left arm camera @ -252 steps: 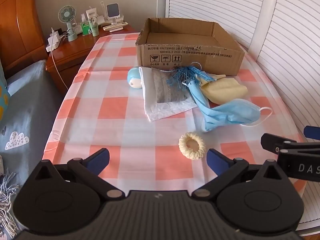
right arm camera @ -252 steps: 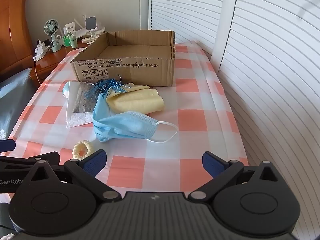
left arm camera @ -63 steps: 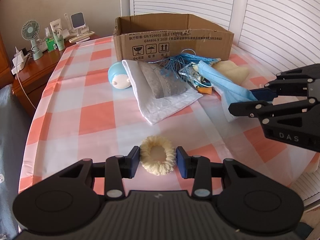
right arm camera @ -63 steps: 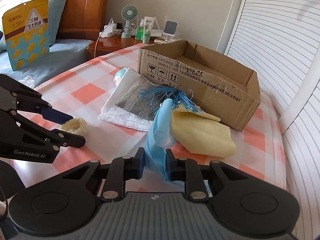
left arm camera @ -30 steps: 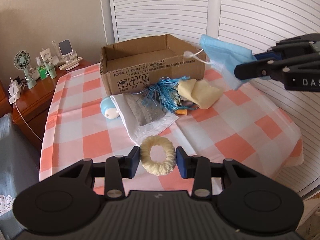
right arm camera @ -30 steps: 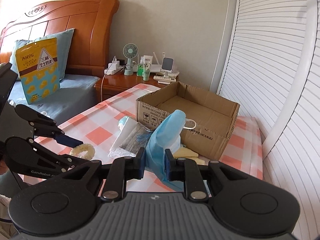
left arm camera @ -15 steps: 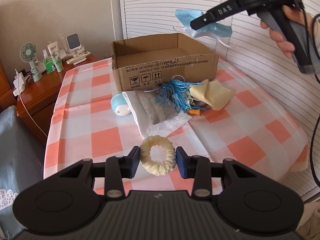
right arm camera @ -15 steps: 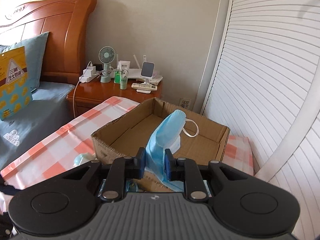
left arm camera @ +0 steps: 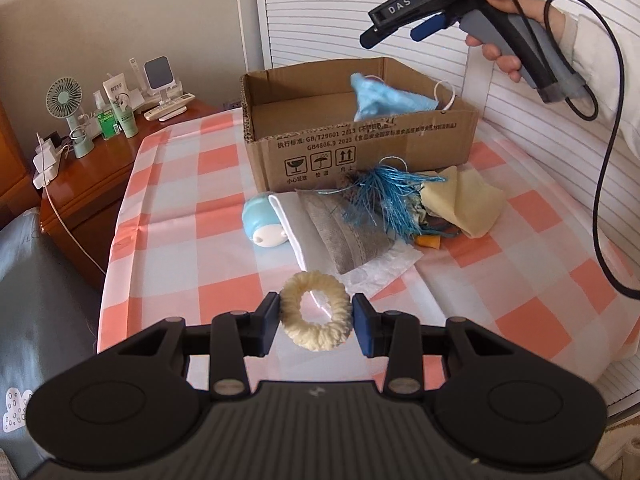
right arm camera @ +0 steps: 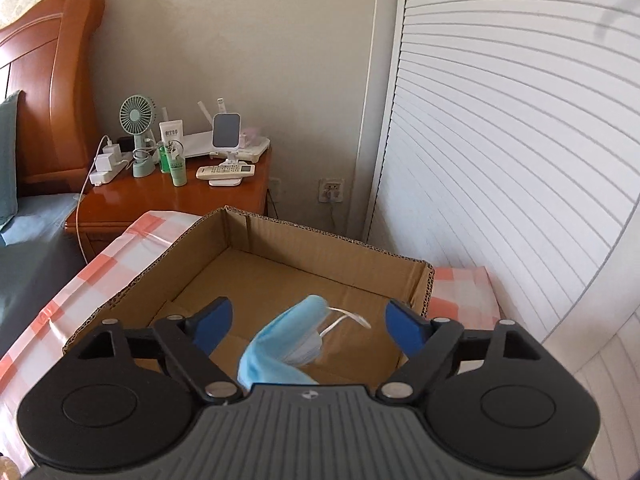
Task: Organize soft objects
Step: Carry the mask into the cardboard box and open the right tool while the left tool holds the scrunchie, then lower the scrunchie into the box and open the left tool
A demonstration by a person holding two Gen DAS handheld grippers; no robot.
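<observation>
My left gripper [left arm camera: 315, 317] is shut on a cream knitted hair ring [left arm camera: 316, 317] and holds it above the checked tablecloth [left arm camera: 192, 216]. My right gripper [right arm camera: 309, 322] is open above the cardboard box [right arm camera: 280, 272]; it shows high over the box in the left wrist view [left arm camera: 394, 30]. The blue face mask [right arm camera: 280, 352] is loose below its fingers, inside the box; it also shows in the left wrist view [left arm camera: 384, 98]. In front of the box [left arm camera: 360, 148] lie a white and grey pouch [left arm camera: 344, 228], a blue tassel [left arm camera: 384, 196], a yellow cloth [left arm camera: 464, 204] and a pale blue round toy [left arm camera: 262, 224].
A wooden nightstand [right arm camera: 180, 196] holds a small fan [right arm camera: 138, 132], bottles, a phone stand and a remote. White louvred doors [right arm camera: 500, 140] run along the right. A bed with grey bedding [left arm camera: 36, 300] is on the left. The right gripper's cable [left arm camera: 604, 184] hangs over the table's right side.
My right gripper has opened and let go of the blue mask, which has dropped into the box. My left gripper still holds the hair ring, about where it was.
</observation>
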